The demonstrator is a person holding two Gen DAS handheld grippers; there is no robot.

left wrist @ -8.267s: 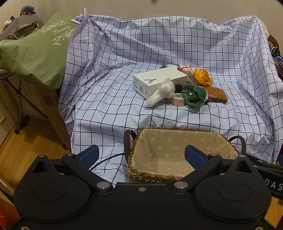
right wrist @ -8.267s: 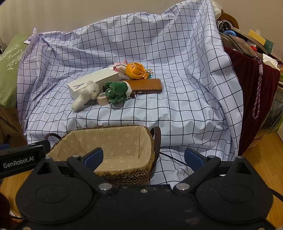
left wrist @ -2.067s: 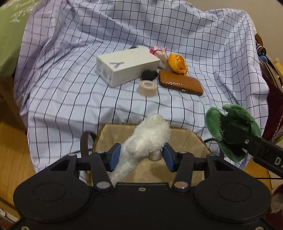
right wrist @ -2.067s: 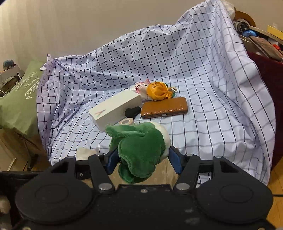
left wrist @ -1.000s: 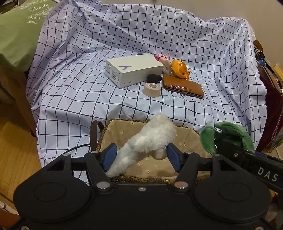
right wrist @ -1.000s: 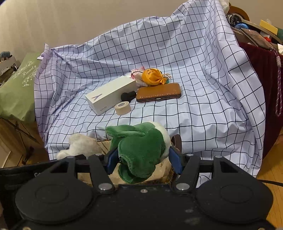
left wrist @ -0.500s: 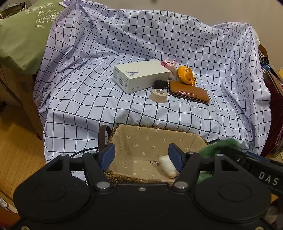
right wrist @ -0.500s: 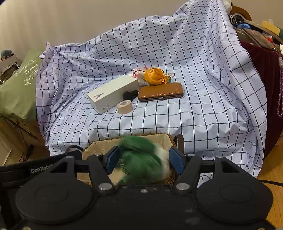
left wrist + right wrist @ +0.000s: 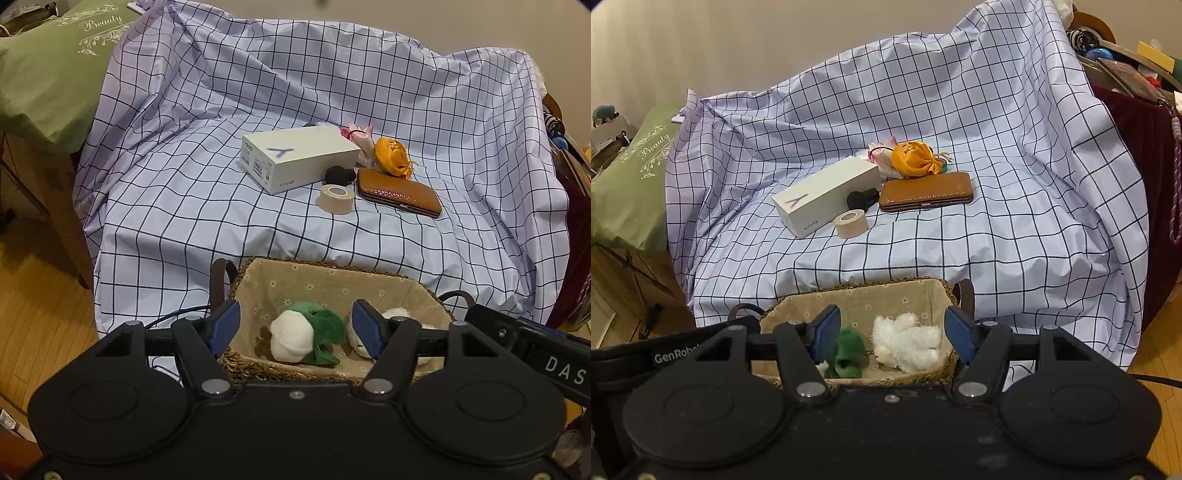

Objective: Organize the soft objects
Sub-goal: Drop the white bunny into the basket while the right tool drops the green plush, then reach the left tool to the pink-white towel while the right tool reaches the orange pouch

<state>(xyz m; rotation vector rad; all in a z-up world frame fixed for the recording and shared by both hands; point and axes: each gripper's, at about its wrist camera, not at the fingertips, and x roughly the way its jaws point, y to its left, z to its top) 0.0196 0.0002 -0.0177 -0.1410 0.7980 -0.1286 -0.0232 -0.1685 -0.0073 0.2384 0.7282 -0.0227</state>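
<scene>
Two plush toys, green (image 9: 317,332) and white (image 9: 908,345), lie in the basket (image 9: 332,280) at lower centre beneath both empty, parted hand-held grippers (image 9: 295,325) (image 9: 892,332); the orange pouch (image 9: 912,159), probably light and squashy, suits a mid-body pinch.

On the checked sheet (image 9: 184,206) lie a white vivo phone box (image 9: 295,158), a black object (image 9: 338,174) against it, a beige tape roll (image 9: 335,198) and a brown leather case (image 9: 399,192). A green "Beauty" bag (image 9: 51,74) sits far left.
</scene>
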